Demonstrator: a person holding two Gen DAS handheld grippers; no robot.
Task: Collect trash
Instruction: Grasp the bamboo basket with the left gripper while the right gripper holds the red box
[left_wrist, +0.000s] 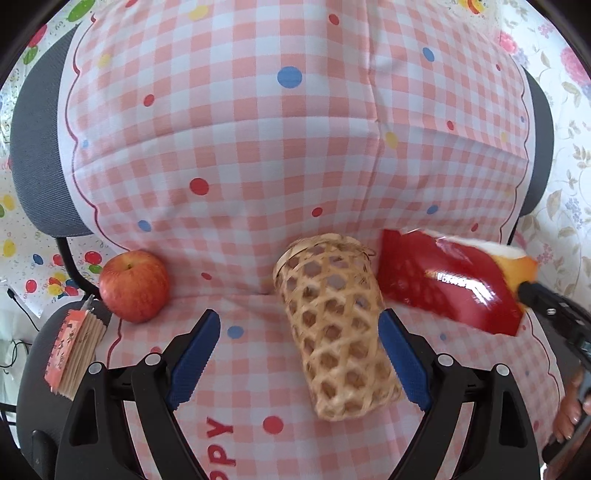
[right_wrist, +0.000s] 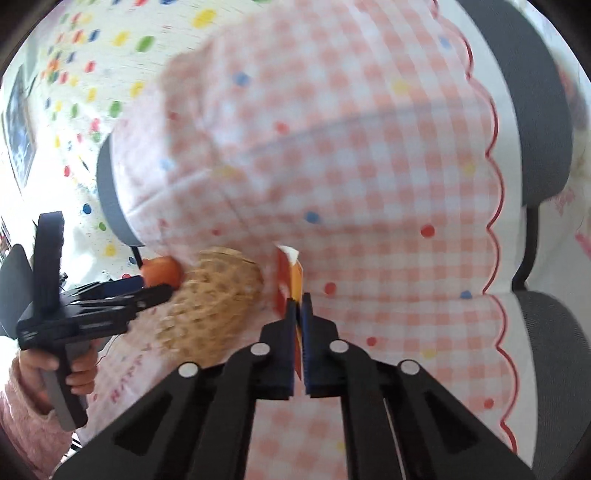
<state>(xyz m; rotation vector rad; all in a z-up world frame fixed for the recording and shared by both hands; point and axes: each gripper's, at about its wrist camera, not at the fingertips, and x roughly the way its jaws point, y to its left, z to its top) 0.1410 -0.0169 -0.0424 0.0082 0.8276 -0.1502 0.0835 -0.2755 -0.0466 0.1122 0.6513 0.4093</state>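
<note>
The red snack wrapper (left_wrist: 443, 280) was pinched at its orange end by the clenched right gripper (right_wrist: 300, 299), its long axis slanting up and left toward the chair back, just right of the woven basket (left_wrist: 332, 332). The basket lay on its side on the checked cloth (left_wrist: 258, 166) between the released left gripper's (left_wrist: 299, 332) fingers, mouth toward the chair back. The collecting seemed barely begun: nothing lay in the basket, and an apple (left_wrist: 133, 285) and a paper pad (left_wrist: 75, 352) sat untouched to the left.
</note>
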